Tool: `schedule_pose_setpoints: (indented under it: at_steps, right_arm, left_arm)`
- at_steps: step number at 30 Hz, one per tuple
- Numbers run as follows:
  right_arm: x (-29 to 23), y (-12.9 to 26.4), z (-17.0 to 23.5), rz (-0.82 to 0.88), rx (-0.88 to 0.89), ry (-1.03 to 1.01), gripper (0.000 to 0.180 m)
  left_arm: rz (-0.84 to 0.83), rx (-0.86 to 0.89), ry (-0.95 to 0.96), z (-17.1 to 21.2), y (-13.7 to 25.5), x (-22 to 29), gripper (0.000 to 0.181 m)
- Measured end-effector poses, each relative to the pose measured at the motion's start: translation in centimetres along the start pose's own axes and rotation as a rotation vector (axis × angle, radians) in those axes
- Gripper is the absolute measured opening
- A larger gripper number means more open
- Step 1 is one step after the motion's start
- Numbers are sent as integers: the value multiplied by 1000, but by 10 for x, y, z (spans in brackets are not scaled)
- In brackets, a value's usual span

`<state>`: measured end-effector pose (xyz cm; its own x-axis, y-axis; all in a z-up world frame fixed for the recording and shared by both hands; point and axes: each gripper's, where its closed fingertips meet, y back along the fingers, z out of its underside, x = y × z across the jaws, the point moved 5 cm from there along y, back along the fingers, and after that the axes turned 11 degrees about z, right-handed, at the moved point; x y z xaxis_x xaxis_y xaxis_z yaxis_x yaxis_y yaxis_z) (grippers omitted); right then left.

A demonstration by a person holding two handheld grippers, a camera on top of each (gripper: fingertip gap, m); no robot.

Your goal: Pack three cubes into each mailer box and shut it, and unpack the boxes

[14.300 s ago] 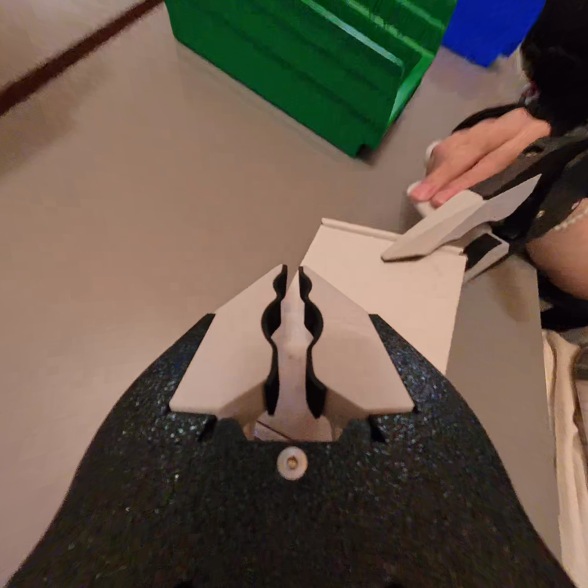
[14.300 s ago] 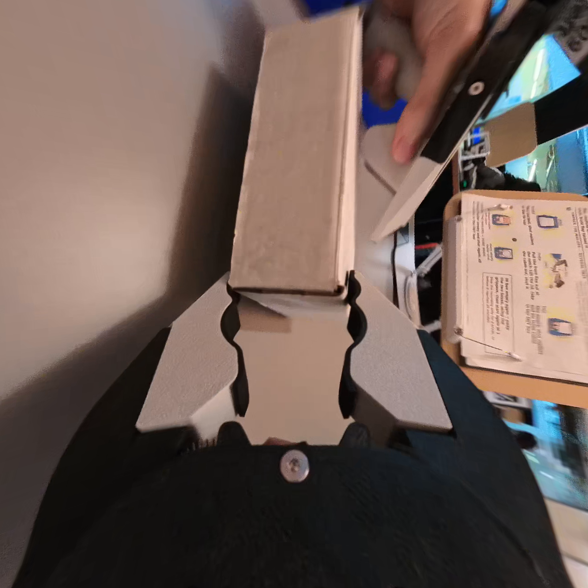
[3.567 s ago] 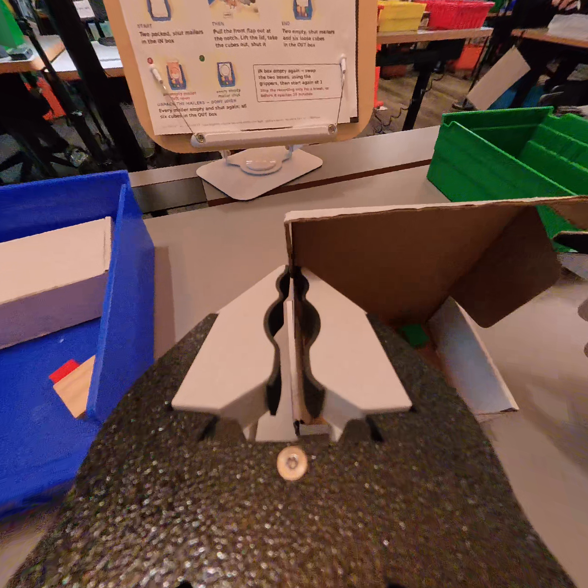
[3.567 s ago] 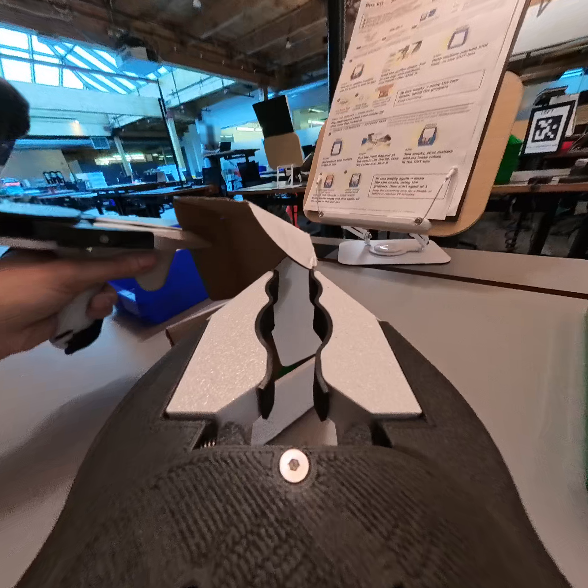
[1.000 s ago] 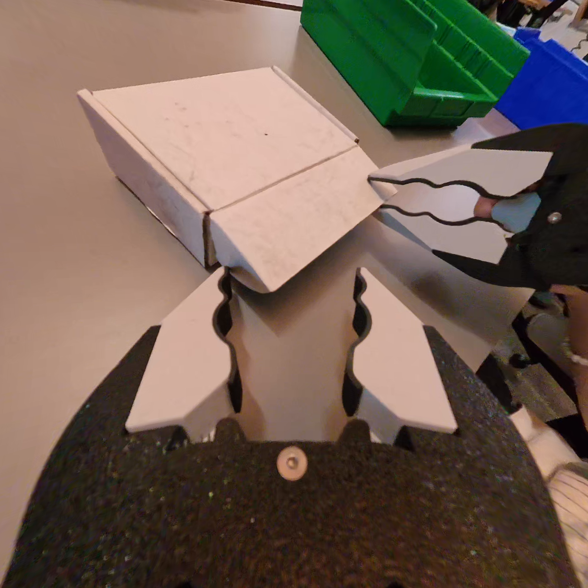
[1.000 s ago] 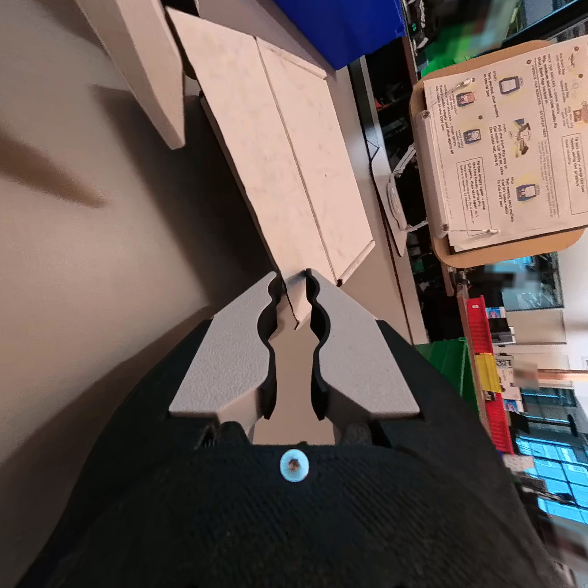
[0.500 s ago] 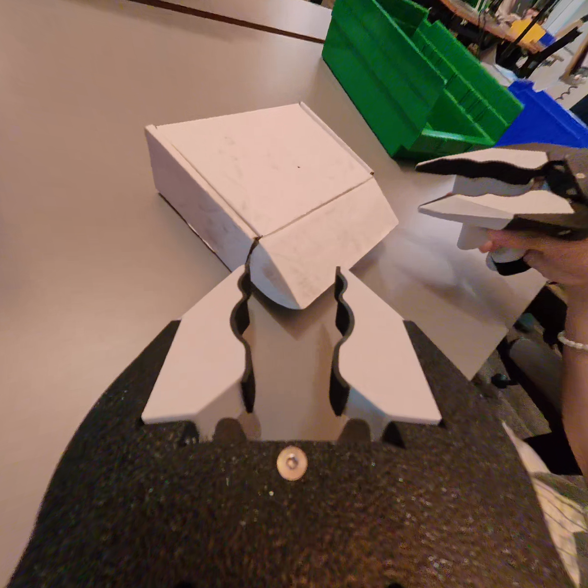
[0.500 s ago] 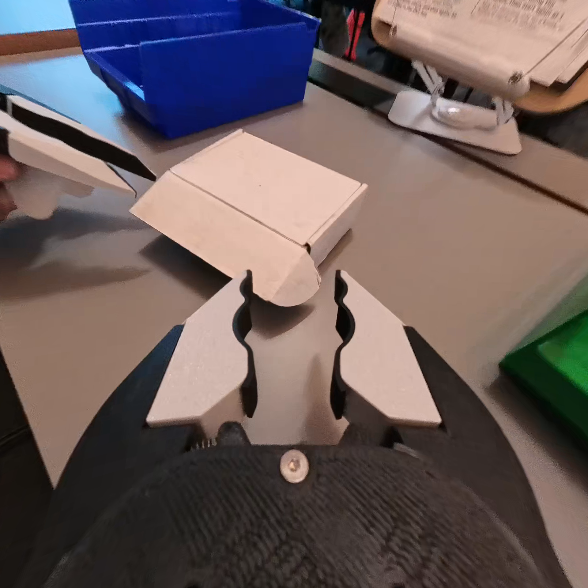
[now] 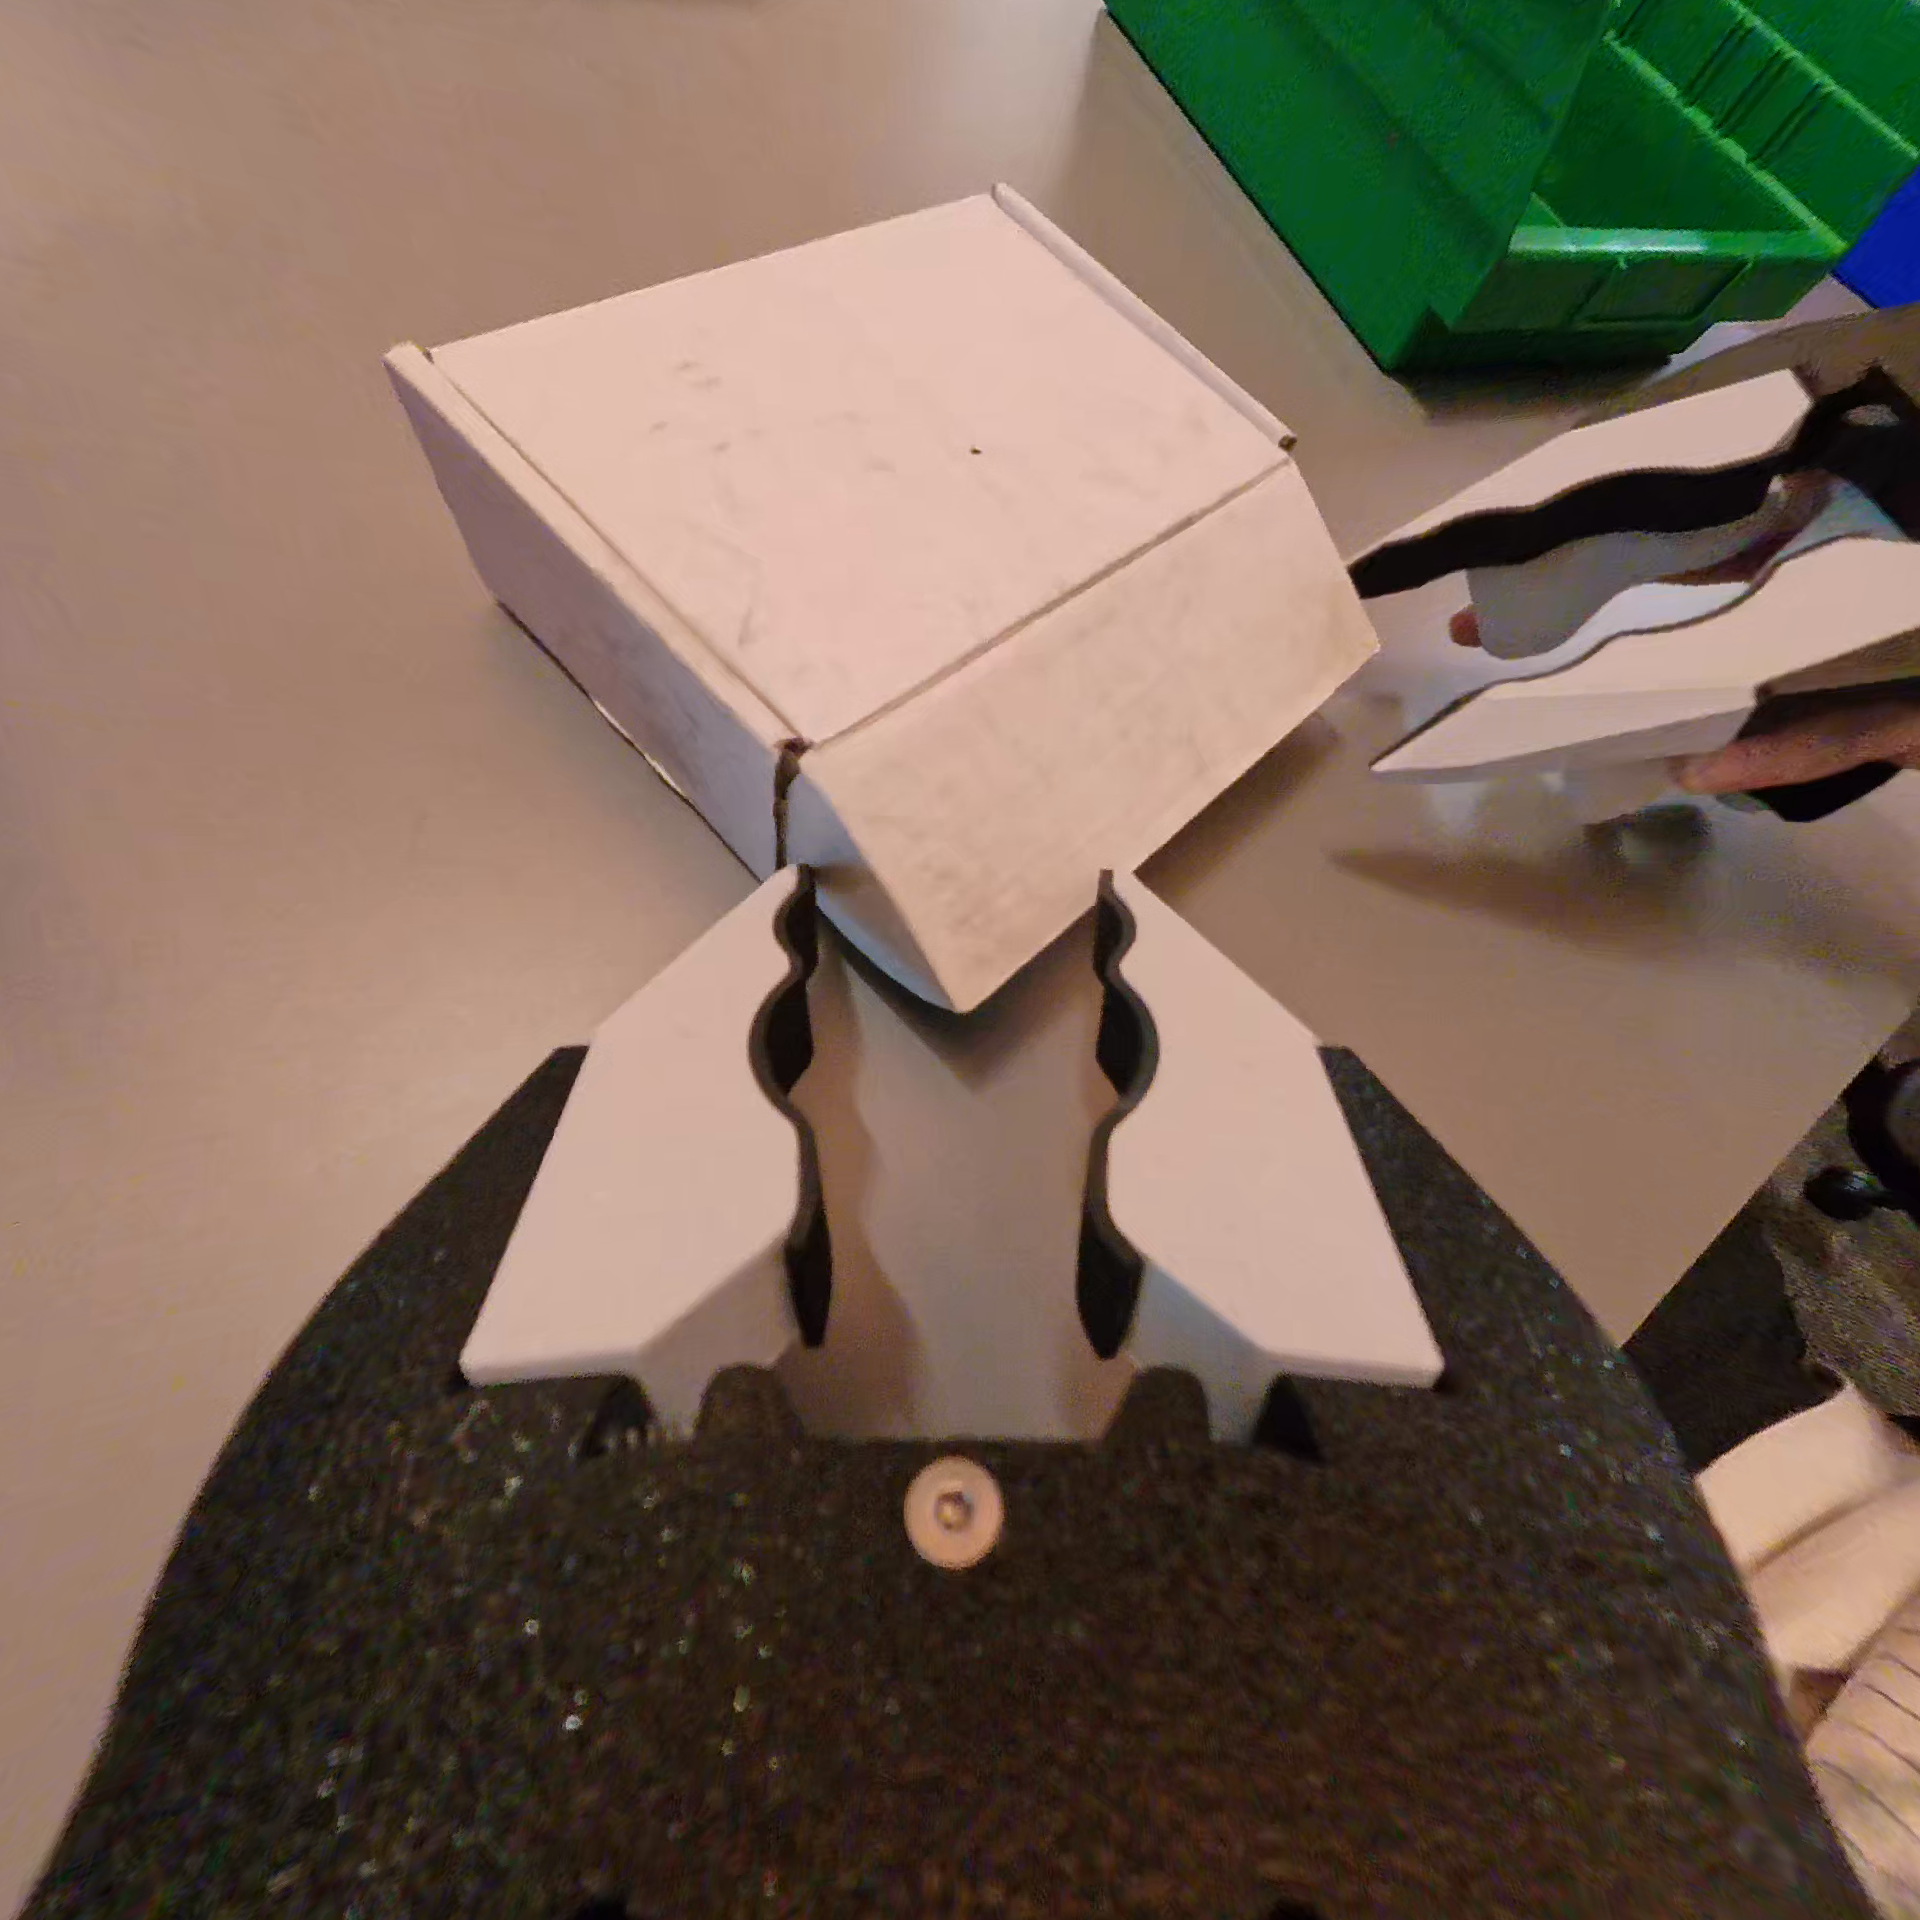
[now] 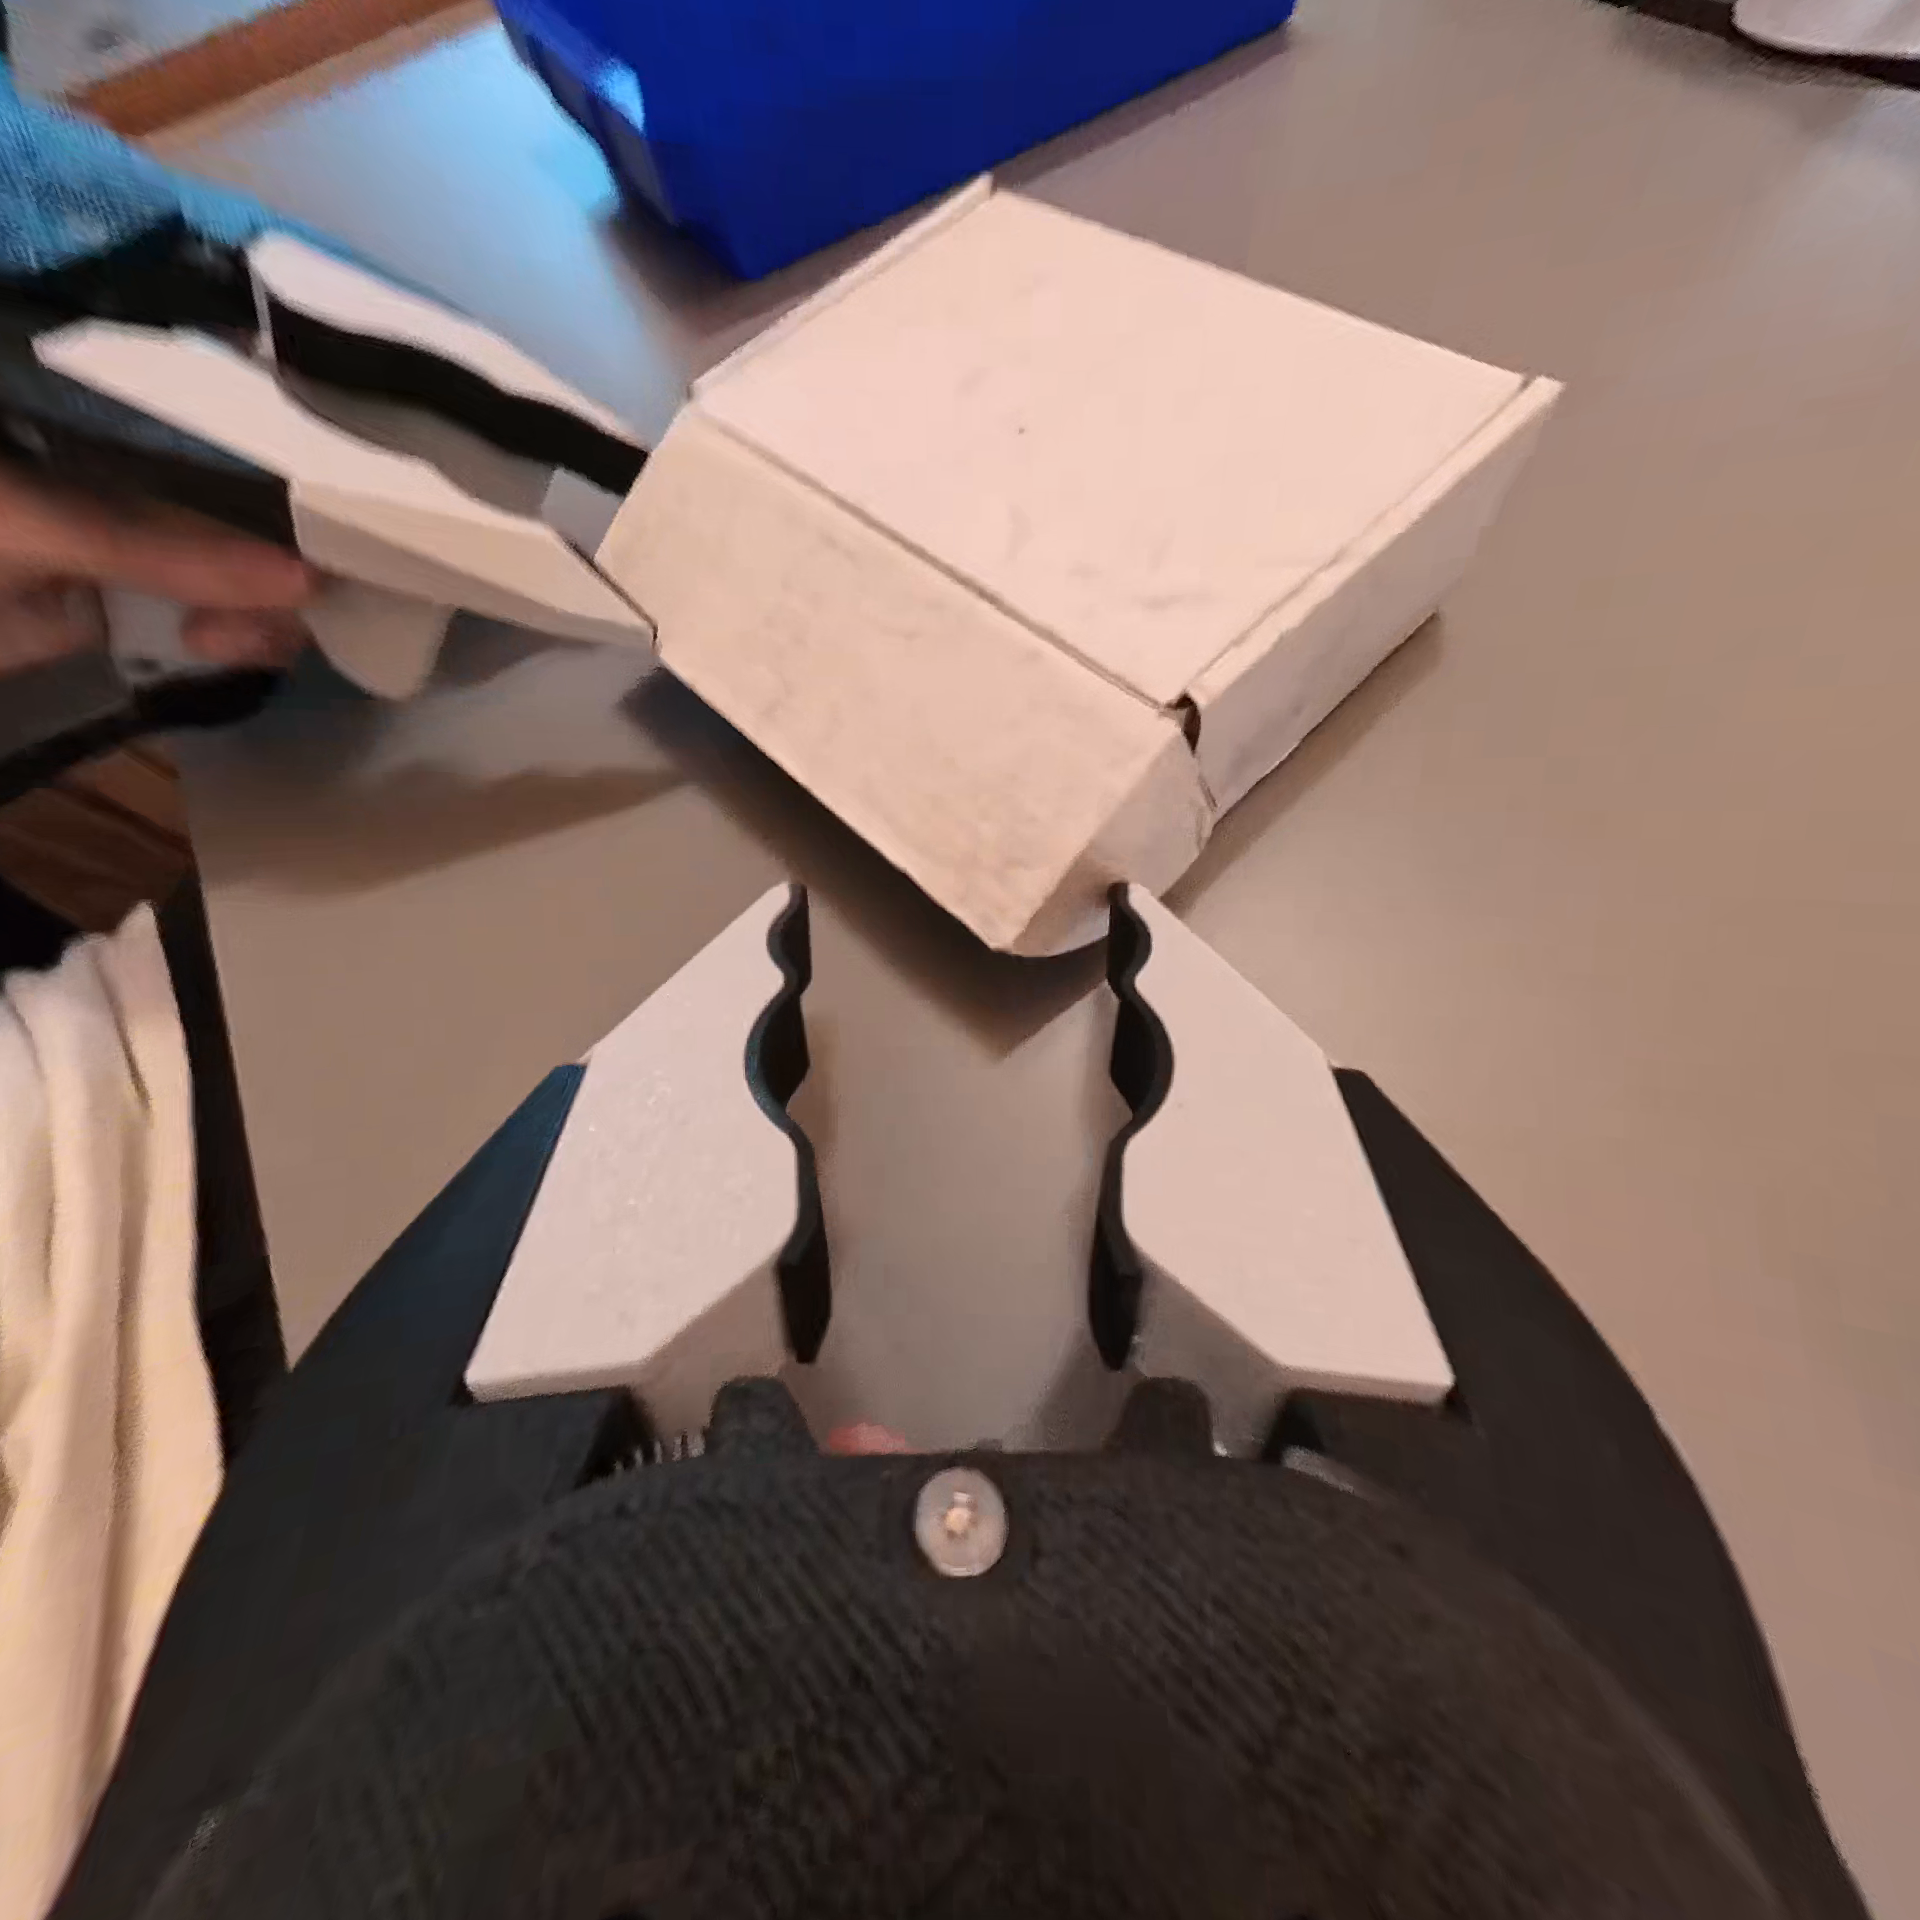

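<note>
A white mailer box [image 9: 862, 468] lies on the grey table with its lid down and its front flap [image 9: 1081, 748] sticking out at a slant. My left gripper [image 9: 951, 894] is open, and the flap's left corner lies between its fingertips. My right gripper [image 10: 953, 899] is open, with the flap's right corner between its fingertips. The box also shows in the right wrist view [image 10: 1091, 447], with the left gripper [image 10: 582, 520] at the flap's far end. The right gripper [image 9: 1366, 665] shows open in the left wrist view. No cubes are in view.
A green bin [image 9: 1455, 156] stands behind the box on the right. A blue bin [image 10: 883, 104] stands behind it on the left. The table's near edge [image 9: 1766, 1174] runs close behind the grippers. A hand [image 10: 156, 582] holds the left gripper, and pale cloth [image 10: 83, 1195] lies below the table edge.
A second ago my right gripper was nearly shut at the flap's corner; it is open now. Both grippers have moved in to the flap's two ends.
</note>
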<state>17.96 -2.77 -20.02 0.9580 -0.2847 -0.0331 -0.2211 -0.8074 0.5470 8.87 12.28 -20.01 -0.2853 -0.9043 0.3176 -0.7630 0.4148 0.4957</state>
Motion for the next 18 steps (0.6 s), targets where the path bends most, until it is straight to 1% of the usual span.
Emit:
schedule_pose_setpoints:
  at_steps: [2, 4, 6, 8, 9, 11, 12, 13, 15, 17, 18]
  right_arm:
    - [1, 3, 8, 28, -61, 113, 53]
    - [9, 6, 14, 132, -84, 280, 54]
    - [12, 9, 15, 247, -45, 464, 54]
    - [13, 6, 12, 349, 7, 586, 55]
    - [14, 4, 10, 389, 24, 619, 54]
    - [14, -3, 10, 438, 35, 677, 53]
    - [14, -6, 10, 456, 32, 699, 50]
    - [14, -8, 8, 475, 41, 715, 50]
    - [14, -12, 6, 496, 53, 720, 45]
    - [13, -15, 5, 507, 54, 726, 36]
    - [12, -16, 5, 516, 57, 734, 28]
  left_arm:
    - [20, -9, 2, 0, 1, 1, 50]
    - [36, -24, -3, 1, 2, 1, 50]
    - [30, -20, -19, -1, 6, -1, 50]
    - [0, 4, -46, -10, 12, -5, 49]
    - [-12, 29, -62, -17, 16, -7, 46]
    - [-28, 93, -94, -33, 20, -12, 31]
    - [-43, 125, -119, -42, 21, -16, 14]
    - [-52, 150, -157, -50, 20, -21, 0]
    - [-68, 165, -198, -61, 14, -34, 0]
    - [-11, 144, -170, -64, 3, -44, 0]
    - [20, 145, -144, -65, -2, -48, 0]
